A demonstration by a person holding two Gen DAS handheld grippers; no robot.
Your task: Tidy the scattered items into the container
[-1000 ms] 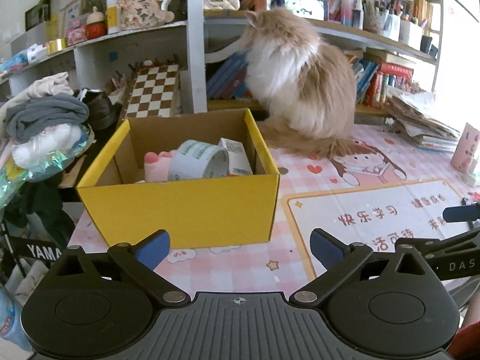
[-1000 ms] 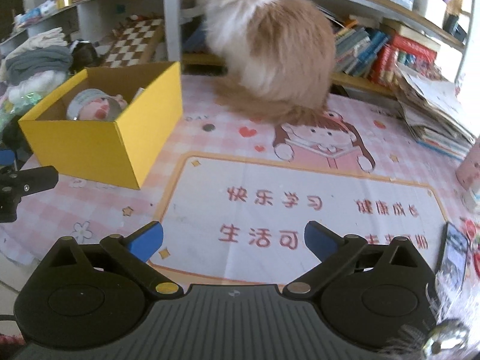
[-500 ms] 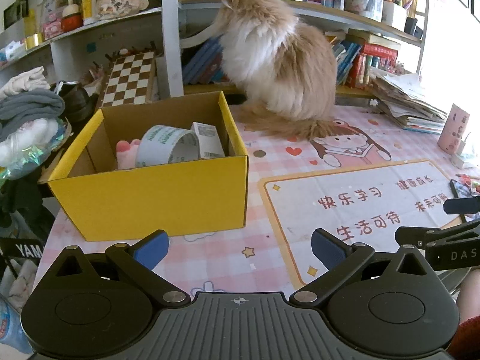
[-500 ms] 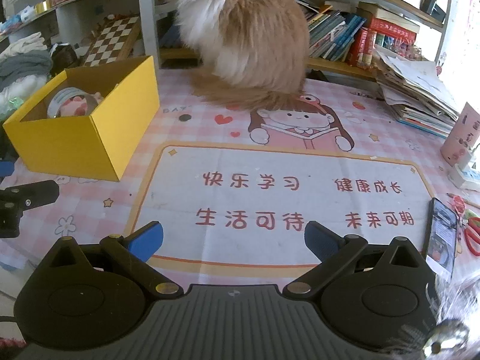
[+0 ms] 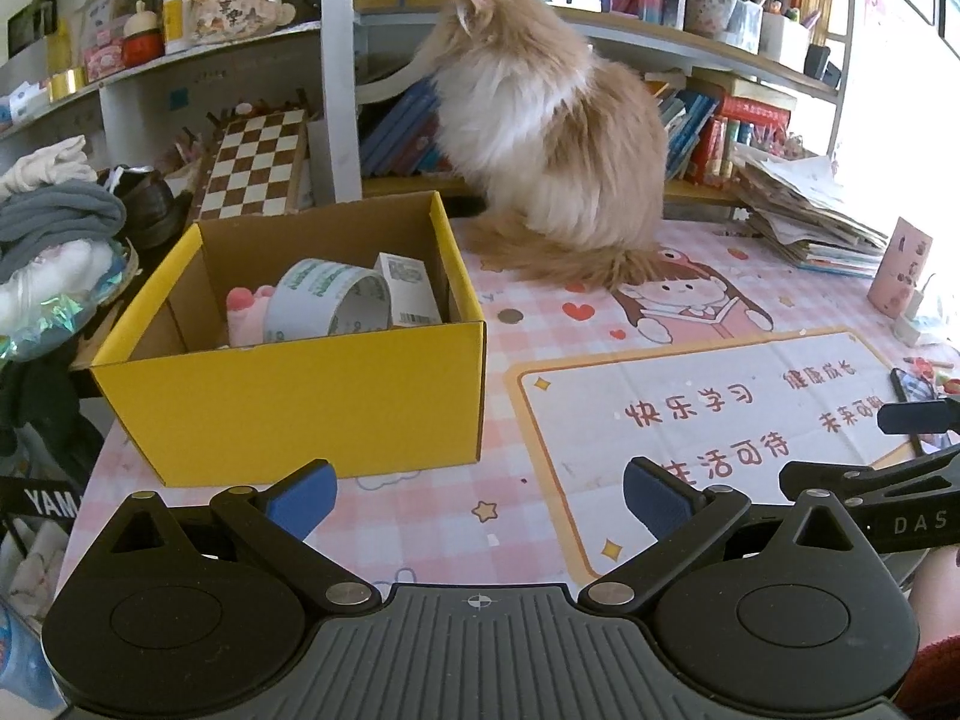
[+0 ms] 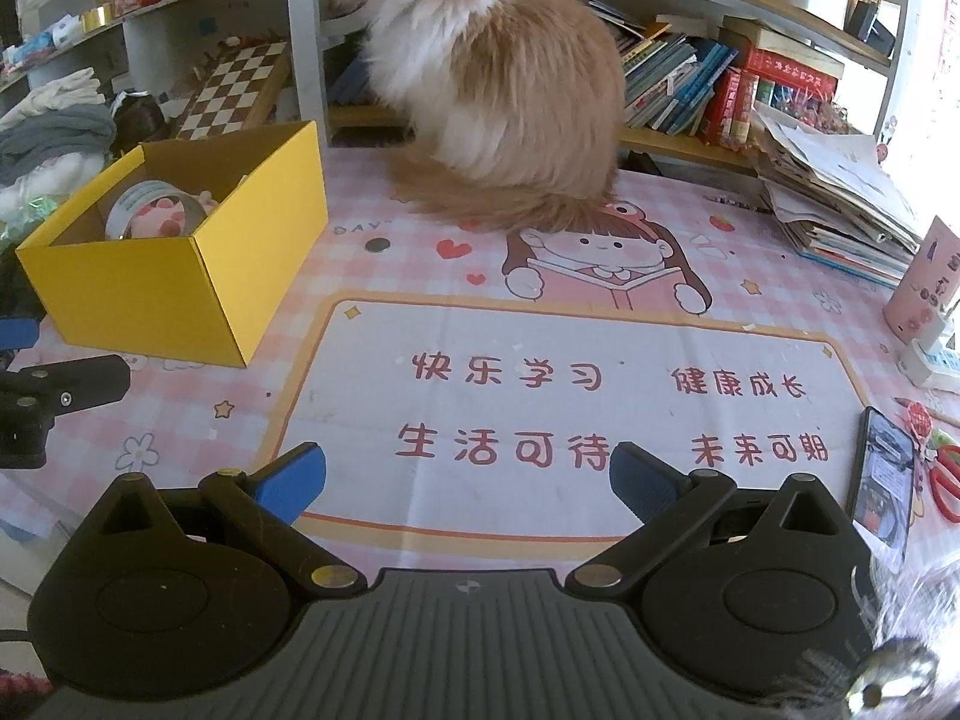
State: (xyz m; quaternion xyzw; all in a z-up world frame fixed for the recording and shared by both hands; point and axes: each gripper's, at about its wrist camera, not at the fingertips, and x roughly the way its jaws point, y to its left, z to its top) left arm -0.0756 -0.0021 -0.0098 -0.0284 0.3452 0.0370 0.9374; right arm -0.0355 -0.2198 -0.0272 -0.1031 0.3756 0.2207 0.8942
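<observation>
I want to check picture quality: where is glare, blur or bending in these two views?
Left wrist view: window glare washes out the right edge beside the paper stack; shelves bend with fisheye. Right wrist view: the cat has a slightly blurred head, and the bottom right corner is smeared; the yellow box is sharp.

The pink table mat [image 6: 570,360] reads 快乐学习, 健康成长, 生活可待, 未来可期; the right gripper's arm [image 5: 900,519] shows "DAS"

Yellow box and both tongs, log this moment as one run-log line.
left tongs: open, empty | right tongs: open, empty | yellow box: holds tape roll, small carton, pink plush | cat: behind box
</observation>
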